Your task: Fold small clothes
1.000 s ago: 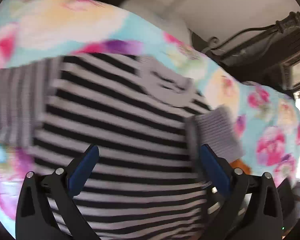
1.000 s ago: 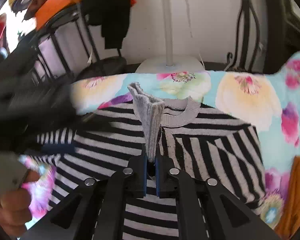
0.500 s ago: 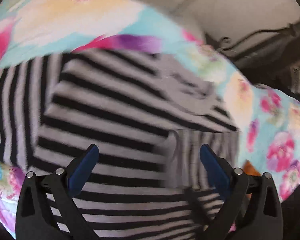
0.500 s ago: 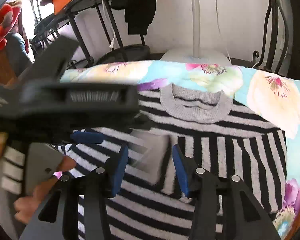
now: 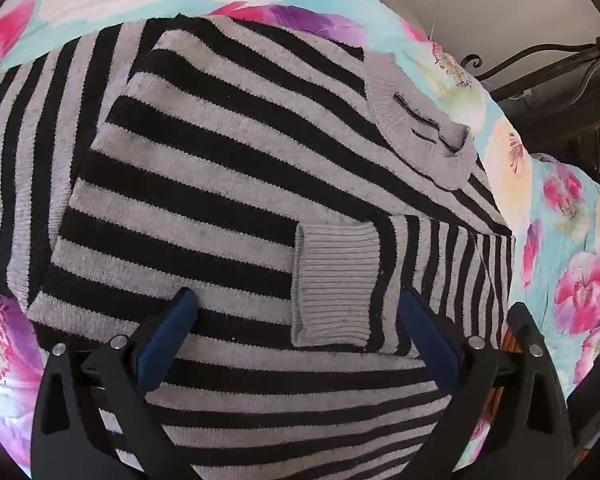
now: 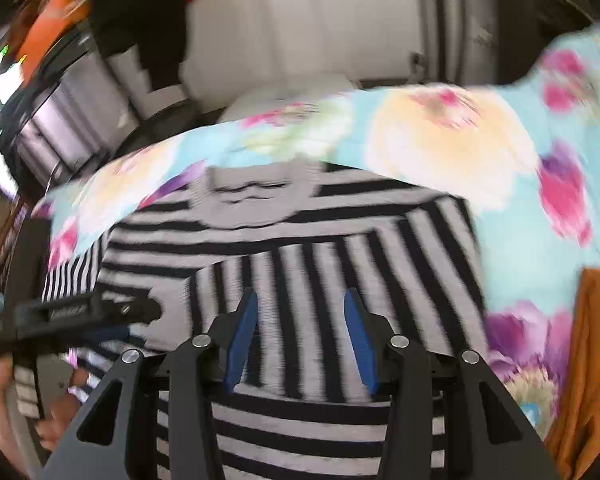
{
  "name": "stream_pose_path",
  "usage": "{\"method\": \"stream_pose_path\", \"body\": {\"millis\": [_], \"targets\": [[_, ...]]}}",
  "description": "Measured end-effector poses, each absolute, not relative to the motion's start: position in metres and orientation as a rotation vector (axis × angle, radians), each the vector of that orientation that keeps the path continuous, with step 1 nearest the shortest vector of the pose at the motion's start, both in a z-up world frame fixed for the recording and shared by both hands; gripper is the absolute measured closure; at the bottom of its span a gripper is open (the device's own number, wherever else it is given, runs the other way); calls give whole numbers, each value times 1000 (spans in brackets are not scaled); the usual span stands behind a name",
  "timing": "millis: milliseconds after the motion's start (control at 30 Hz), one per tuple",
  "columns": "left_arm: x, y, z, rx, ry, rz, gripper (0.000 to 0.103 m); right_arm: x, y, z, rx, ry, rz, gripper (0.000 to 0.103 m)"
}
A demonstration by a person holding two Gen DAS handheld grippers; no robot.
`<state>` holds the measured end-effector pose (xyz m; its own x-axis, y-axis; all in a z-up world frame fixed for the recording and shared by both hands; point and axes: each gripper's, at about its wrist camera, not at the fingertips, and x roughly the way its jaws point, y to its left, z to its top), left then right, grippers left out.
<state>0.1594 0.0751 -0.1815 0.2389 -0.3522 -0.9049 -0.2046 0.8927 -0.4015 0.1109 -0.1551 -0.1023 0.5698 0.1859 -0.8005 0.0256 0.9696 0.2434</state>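
Observation:
A small grey-and-black striped sweater (image 5: 228, 184) lies flat on a floral cloth (image 5: 560, 240). Its right sleeve is folded across the chest, with the grey ribbed cuff (image 5: 334, 284) lying on the body. The other sleeve (image 5: 24, 168) stretches out to the left. My left gripper (image 5: 300, 320) is open and empty just above the sweater, with the cuff between its jaws. The right wrist view is blurred: my right gripper (image 6: 300, 320) is open and empty over the folded sleeve (image 6: 324, 280). The left gripper (image 6: 84, 312) also shows there at the left.
The floral cloth (image 6: 440, 136) covers the surface under the sweater. An orange cloth (image 6: 588, 360) lies at the right edge. A dark metal frame (image 5: 540, 60) stands behind. A rack with hanging clothes (image 6: 100, 40) and a white wall are at the back.
My right gripper let go of the cuff and opened. The right sleeve now lies folded across the chest. My right gripper drew back to the right; my left gripper moved closer over the sweater.

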Motion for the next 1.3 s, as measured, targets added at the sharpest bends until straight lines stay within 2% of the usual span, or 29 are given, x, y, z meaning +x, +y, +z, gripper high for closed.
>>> {"method": "stream_pose_path", "body": {"millis": [67,133,200,367,633,667,700,733,800,900,1000,1067,1167,1300], "targets": [[160,72,-181,-482,1324,-129,6,113,-168,-107,287,971,76,58],[159,69,-180,-474,1306,-155,14,113,-176,-109,324,979,60,58],[160,68,-181,-473,1301,-172,28,112,-182,-110,350,980,53,58],[159,69,-181,-554,1286,-280,49,113,-185,-107,370,969,42,58],[157,63,-193,-559,1295,-280,49,117,-187,-111,411,990,46,58],[157,64,-192,-557,1286,-269,56,117,-187,-113,411,995,43,58],[156,64,-190,-540,1273,-247,75,118,-187,-116,412,1005,38,58],[157,64,-188,-500,1262,-219,82,118,-189,-119,416,1013,29,58],[157,67,-184,-473,1233,-212,89,119,-191,-126,415,1028,7,62],[158,65,-168,-441,1168,-200,91,119,-193,-132,427,1041,-7,68],[159,64,-145,-412,1096,-205,91,120,-189,-131,422,1033,17,68],[160,64,-152,-371,1127,-187,91,120,-186,-141,409,1077,9,68],[155,66,-193,-329,1246,-125,90,120,-183,-169,367,1189,-12,72],[157,75,-179,-390,1194,-119,90,122,-189,-152,403,1143,-6,72]]}}
